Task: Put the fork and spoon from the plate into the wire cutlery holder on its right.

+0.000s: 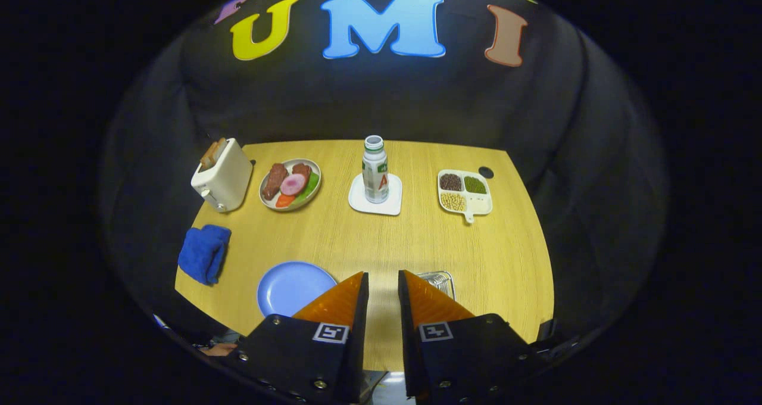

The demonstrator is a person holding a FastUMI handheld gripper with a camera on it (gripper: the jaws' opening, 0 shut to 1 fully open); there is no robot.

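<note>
The wooden table (417, 244) spreads out ahead of the gripper (383, 286), with rounded far corners and dark booth cloth hanging close behind its far edge and down both sides. A wide band of bare wood lies between the near things and the far row, and the right side of the table is bare out to its edge.

Along the far row, at about 10 o'clock from the fingertips, stands a cream toaster (222, 175) with bread in its slot, near the table's left corner. Just right of it, at 11 o'clock, sits a plate of toy food (290, 184). At 12 o'clock a bottle (375, 170) stands upright on a white square coaster (376, 196). At 1 o'clock lies a white divided tray (465, 192) with beans and grains in its compartments, and a small dark round hole (486, 172) sits just beyond it.

A folded blue cloth (204, 252) lies at 9 o'clock by the left edge.

The blue plate (290, 287) lies just left of the left finger, partly hidden by it; no cutlery is visible on its exposed part. The wire cutlery holder (439, 280) peeks out just behind the right finger; its contents cannot be told.

The fingers stand slightly apart, gripping nothing, above bare wood.
</note>
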